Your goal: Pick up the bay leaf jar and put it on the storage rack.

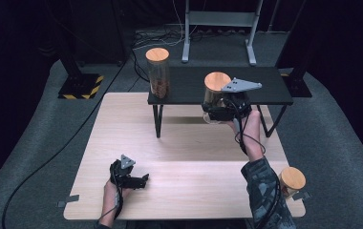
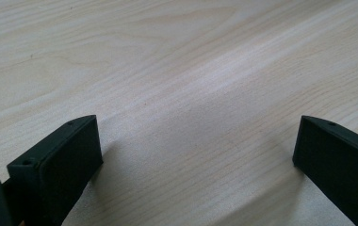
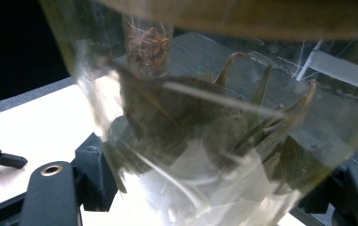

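**A:** Right gripper view: my right gripper (image 3: 186,188) is clamped on the glass jar (image 3: 200,141), a jaw on each side of the lower wall. Dried leaves inside. Wooden lid (image 3: 262,14) runs across the top of frame.

**B:** Where's the jar relative to the shelf?

**A:** High view puts the jar (image 1: 214,98) at the front edge of the black shelf (image 1: 270,90), held in the right gripper (image 1: 220,112). Can't tell if the base sits on the shelf or hangs just in front of it. Second jar (image 1: 158,74) stands on the shelf to the left, well apart. Third jar (image 1: 292,182) is at the near right corner of the table (image 1: 122,143), just beside my right sleeve.

**B:** Left side?

**A:** Left gripper (image 2: 196,155) has its jaws wide with nothing between them, just bare wood below. High view shows it (image 1: 131,179) resting at the near left of the table, well away from the jars.

**B:** Risks?

**A:** Main one, I think: smooth glass, grip low, lid end heavy. Jar could pivot in the jaws and tilt. If the base is only partly over the shelf edge when I let go, it would likely tip off onto the table. Also my elbow is close to the third jar, so pulling my arm back carelessly could knock it off the corner.

**B:** Lid?

**A:** Looks seated. Can't tell how tight.
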Tool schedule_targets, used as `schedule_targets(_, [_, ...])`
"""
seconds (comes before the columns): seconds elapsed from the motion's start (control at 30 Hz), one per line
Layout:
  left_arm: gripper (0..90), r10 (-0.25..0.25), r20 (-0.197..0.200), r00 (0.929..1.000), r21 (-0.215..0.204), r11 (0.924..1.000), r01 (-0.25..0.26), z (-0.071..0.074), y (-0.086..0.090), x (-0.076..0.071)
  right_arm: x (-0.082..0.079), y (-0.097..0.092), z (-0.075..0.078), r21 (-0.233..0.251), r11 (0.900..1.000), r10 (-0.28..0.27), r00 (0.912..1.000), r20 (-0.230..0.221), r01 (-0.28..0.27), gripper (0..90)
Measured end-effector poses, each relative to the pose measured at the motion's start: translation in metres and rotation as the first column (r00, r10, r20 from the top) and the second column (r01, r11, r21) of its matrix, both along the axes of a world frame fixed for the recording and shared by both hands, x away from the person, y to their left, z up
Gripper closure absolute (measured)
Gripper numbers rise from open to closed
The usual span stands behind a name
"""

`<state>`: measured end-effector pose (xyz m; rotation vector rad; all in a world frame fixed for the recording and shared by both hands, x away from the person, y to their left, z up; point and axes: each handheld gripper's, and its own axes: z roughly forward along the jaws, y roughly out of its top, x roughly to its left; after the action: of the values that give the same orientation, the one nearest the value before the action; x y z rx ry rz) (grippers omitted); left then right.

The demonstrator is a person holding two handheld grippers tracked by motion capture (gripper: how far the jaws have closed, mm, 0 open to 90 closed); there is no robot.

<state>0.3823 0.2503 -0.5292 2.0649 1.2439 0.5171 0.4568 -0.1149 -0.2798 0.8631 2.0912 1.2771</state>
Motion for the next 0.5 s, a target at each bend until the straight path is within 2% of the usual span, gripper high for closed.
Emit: schedule_targets(0.5, [0.8, 0.000, -0.001, 1.0000, 0.000, 1.0000, 0.000, 0.000, 0.000, 0.000, 0.005, 0.000, 0.015, 0.001, 1.0000, -0.006, 0.9998, 0.020, 0.006, 25.1])
